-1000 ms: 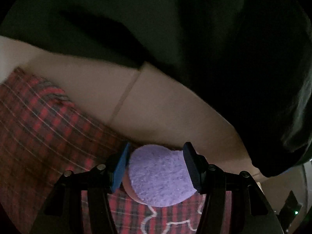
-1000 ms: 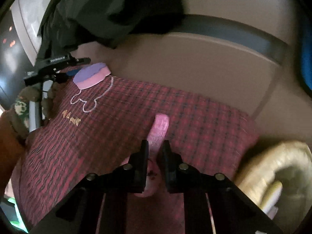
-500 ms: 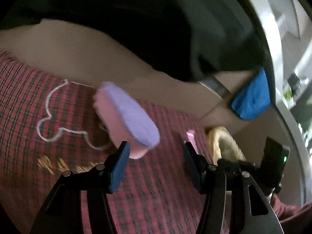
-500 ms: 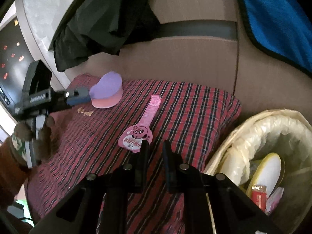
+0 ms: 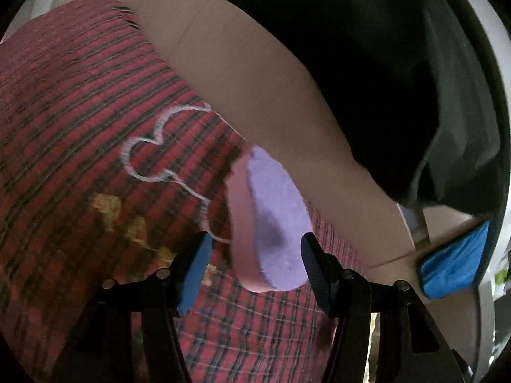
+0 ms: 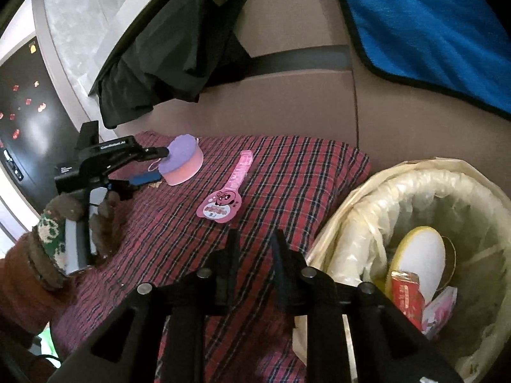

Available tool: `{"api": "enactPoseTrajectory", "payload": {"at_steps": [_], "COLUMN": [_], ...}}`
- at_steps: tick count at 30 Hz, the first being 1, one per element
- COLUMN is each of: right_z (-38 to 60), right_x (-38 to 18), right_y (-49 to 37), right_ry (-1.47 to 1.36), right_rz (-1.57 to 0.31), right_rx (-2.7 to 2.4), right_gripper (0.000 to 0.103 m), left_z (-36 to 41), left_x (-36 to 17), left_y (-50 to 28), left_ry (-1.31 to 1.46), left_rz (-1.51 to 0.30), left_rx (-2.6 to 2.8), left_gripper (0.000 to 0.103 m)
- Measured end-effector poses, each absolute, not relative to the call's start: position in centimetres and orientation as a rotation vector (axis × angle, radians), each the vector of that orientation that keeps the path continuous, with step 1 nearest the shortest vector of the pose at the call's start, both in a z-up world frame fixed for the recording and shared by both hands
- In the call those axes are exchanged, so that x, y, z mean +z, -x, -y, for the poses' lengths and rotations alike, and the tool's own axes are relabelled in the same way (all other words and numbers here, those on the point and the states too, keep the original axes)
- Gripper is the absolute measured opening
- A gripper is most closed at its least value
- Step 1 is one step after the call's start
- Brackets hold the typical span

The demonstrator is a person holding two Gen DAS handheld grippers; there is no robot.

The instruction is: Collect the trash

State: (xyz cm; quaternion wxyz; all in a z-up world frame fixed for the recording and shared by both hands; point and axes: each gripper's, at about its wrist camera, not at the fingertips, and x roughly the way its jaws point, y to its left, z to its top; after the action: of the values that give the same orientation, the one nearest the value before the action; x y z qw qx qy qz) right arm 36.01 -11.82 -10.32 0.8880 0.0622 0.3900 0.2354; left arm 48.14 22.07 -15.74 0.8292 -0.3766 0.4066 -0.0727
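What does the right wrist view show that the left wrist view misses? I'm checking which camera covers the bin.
Only the right wrist view shows the lined trash basket with litter inside, the pink tag lying on the cloth, and the right gripper, nearly closed and empty. Only the left wrist view shows the white outline stitched on the cloth. Both show the purple sponge between the open left gripper fingers, the plaid cloth and the blue towel.
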Motion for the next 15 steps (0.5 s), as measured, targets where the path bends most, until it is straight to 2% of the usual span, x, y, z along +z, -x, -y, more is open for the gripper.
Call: {"api": "enactPoseTrajectory", "payload": {"at_steps": [4,15], "right_z": [12.8,15.8], "right_x": [-10.6,-11.8], "right_y": [-35.8,-35.3], "right_ry": [-0.168,-0.243], "right_rz": [-0.812,-0.827], "right_rx": [0.484,0.461], "right_gripper": [0.020,0.023], "left_z": [-19.6,-14.4], "left_x": [-15.0,-10.3], "left_y": [-50.0,-52.5], "left_ry": [0.838,0.689], "left_rz": [-0.875,-0.772], "left_rx": [-0.213,-0.296], "left_gripper": [0.058,0.058]}}
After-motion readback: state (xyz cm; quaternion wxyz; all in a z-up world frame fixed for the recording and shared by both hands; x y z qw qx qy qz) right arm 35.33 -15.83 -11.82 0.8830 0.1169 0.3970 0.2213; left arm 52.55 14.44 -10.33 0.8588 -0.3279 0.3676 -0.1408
